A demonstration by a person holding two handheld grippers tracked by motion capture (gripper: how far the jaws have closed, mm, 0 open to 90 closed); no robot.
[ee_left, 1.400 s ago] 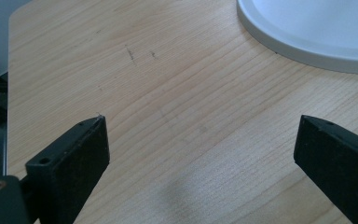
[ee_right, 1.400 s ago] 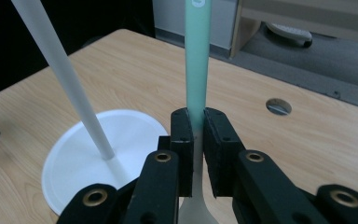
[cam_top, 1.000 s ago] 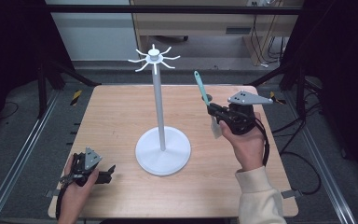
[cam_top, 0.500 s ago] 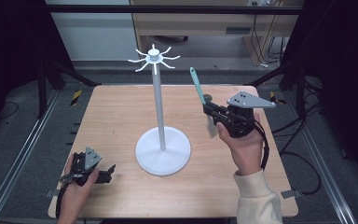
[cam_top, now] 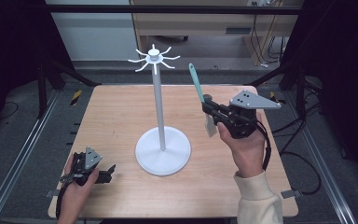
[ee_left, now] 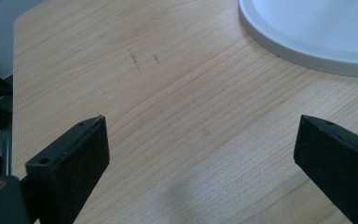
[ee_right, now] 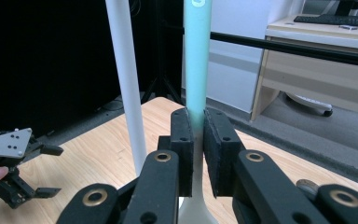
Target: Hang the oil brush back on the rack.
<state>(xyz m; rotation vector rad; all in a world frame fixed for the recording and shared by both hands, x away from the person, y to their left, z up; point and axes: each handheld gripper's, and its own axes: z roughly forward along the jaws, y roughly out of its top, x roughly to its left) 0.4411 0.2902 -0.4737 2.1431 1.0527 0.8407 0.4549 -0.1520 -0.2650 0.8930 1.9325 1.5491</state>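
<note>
**Spatula gripped beside rack pole**

Now right gripper is clamped on a teal-handled spatula, handle up, held off the table right of the white hook stand, apart from its pole. Left gripper rests on the table near the stand's base, jaws wide apart, nothing between them.

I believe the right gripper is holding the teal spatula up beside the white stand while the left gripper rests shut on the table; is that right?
Not quite: the left gripper is open, its jaws wide apart over bare table in the left gripper view. The right gripper does hold the spatula up beside the stand.
</note>
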